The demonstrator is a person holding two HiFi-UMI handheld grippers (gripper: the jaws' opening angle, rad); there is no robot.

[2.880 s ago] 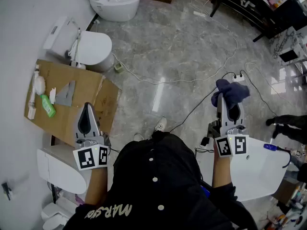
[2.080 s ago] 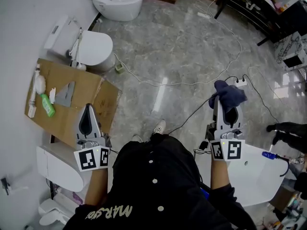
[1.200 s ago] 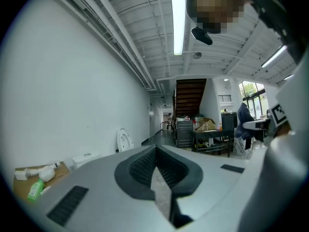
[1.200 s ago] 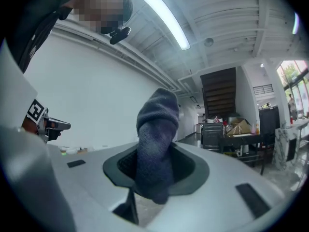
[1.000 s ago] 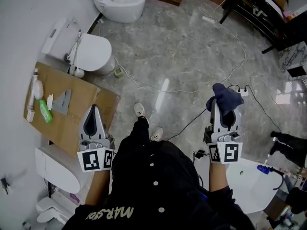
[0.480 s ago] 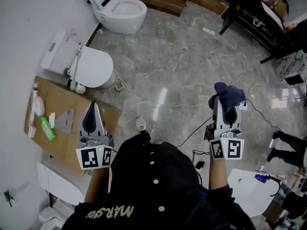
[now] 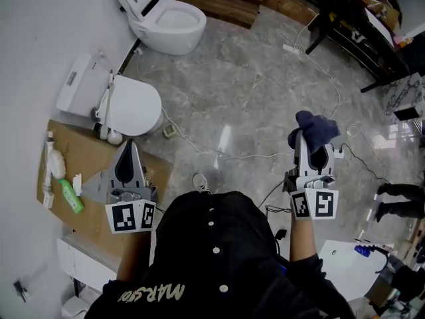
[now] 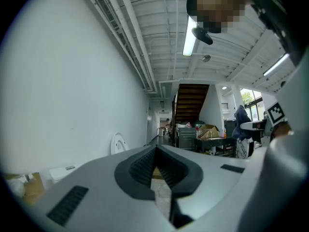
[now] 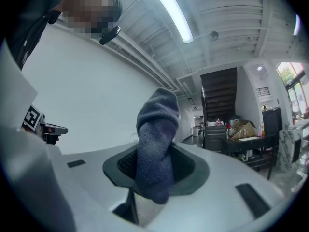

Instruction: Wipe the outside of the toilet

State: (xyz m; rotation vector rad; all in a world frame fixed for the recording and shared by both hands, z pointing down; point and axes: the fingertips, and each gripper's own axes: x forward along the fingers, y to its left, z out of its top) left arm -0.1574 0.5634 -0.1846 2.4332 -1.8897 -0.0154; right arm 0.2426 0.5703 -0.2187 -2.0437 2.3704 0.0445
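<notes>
Item one: my left gripper, jaws closed tip to tip with nothing between them, held in the air above the near edge of a sheet of cardboard. Item two: my right gripper, jaws closed on a dark blue cloth; the cloth is pinched at its lower part and bunches up above the jaw tips, flopping a little to the right in the head view. Item three: toilet with the lid down, white, standing against the wall just beyond the cardboard and ahead of my left gripper; its tank sits at the wall side, and neither gripper touches it. Item four: toilet with the lid up, white, farther along the same wall, bowl open. Item five: on the cardboard, a green bottle lying flat near the wall side, with some pale items beside it that I cannot make out. Item six: grey marbled floor, glossy, with a white cable trailing across it from near the closed toilet towards my right gripper. Item seven: a black desk at the far right. Item eight: one shoe showing on the floor between my two grippers.
</notes>
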